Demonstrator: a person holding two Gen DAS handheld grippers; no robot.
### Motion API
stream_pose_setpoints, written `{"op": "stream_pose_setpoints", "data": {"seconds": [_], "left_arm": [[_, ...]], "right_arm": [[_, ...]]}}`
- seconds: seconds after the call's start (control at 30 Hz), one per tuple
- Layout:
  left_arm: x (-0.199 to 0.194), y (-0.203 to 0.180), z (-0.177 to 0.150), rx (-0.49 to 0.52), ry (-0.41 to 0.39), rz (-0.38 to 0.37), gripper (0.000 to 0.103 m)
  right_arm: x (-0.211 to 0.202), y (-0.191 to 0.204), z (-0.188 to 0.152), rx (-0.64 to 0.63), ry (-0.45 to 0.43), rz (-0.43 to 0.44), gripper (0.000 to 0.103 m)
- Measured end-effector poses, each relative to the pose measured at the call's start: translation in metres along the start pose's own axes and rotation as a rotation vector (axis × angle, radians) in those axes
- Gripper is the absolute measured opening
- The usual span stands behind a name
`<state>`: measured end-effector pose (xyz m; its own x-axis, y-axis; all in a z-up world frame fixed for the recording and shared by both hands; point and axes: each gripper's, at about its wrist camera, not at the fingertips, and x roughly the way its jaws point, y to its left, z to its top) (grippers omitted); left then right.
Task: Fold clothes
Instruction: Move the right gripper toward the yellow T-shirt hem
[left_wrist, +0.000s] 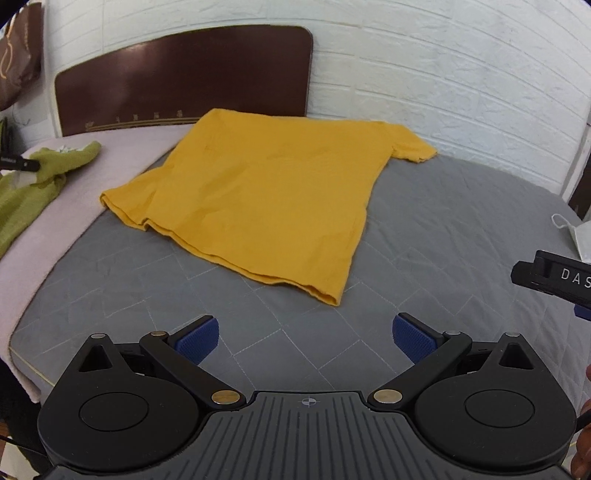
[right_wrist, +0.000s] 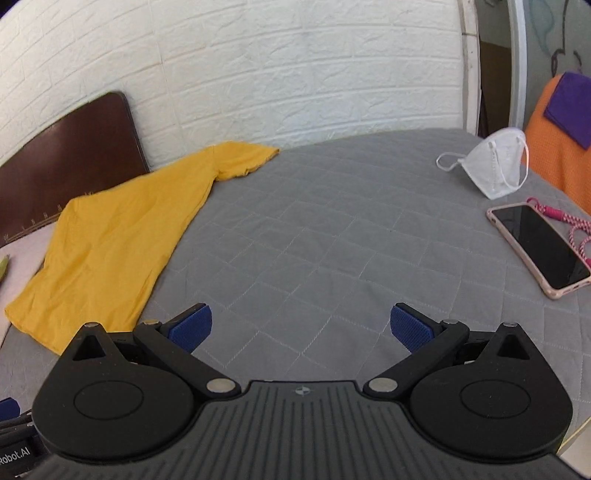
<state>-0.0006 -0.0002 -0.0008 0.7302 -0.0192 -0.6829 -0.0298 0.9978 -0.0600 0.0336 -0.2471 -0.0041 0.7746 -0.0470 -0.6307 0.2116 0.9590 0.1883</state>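
Fingers of the left gripper (left_wrist: 306, 341) stand wide apart with nothing between them, blue pads (left_wrist: 197, 341) hanging over bare grey quilt near the front edge of the bed (left_wrist: 461, 229). Just beyond them, toward the headboard (left_wrist: 184, 77), lies the yellow T-shirt (left_wrist: 258, 192), spread flat. Its hem is the nearest part: the hem corner (left_wrist: 330, 299) sits just ahead of the left fingers and slightly toward their right pad. From there the shirt's long axis runs away from the fingers and slants back toward the head of the bed, with one sleeve (left_wrist: 410, 146) reaching out at the far side against the white brick wall (left_wrist: 443, 74).

Fingers of the right gripper (right_wrist: 301, 326) are likewise fully apart and empty, over open quilt. In the right wrist view the shirt (right_wrist: 110, 236) lies off to their left, its hem corner close beside the left pad (right_wrist: 192, 326), while the sleeve (right_wrist: 243, 157) is well away near the wall. To the right of these fingers, well apart from the shirt, are a white face mask (right_wrist: 491, 166) and a phone (right_wrist: 539, 247) by the bed's right edge.

By my reading, the left gripper is squarely in front of the hem and nearer to it; the right would have to shift left to reach the same edge. A green garment (left_wrist: 33, 184) lies at the bed's left edge, clear of the shirt.
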Motion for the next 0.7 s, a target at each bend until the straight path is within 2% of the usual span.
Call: {"op": "stream_pose_setpoints", "data": {"seconds": [0.2,0.37,0.7], "left_arm": [[0.006,0.000,-0.008,-0.019,0.014,-0.004,0.103],[0.014,0.004,-0.007,-0.036,0.030,-0.023,0.103],[0.026,0.009,-0.013,-0.030,0.079,-0.070,0.103]], "right_arm": [[0.011,-0.003,-0.007,0.032,0.060,-0.004,0.103],[0.034,-0.008,-0.018,0.075,0.195,0.034,0.103],[0.038,0.015,-0.037,-0.143,0.163,-0.052,0.103]]}}
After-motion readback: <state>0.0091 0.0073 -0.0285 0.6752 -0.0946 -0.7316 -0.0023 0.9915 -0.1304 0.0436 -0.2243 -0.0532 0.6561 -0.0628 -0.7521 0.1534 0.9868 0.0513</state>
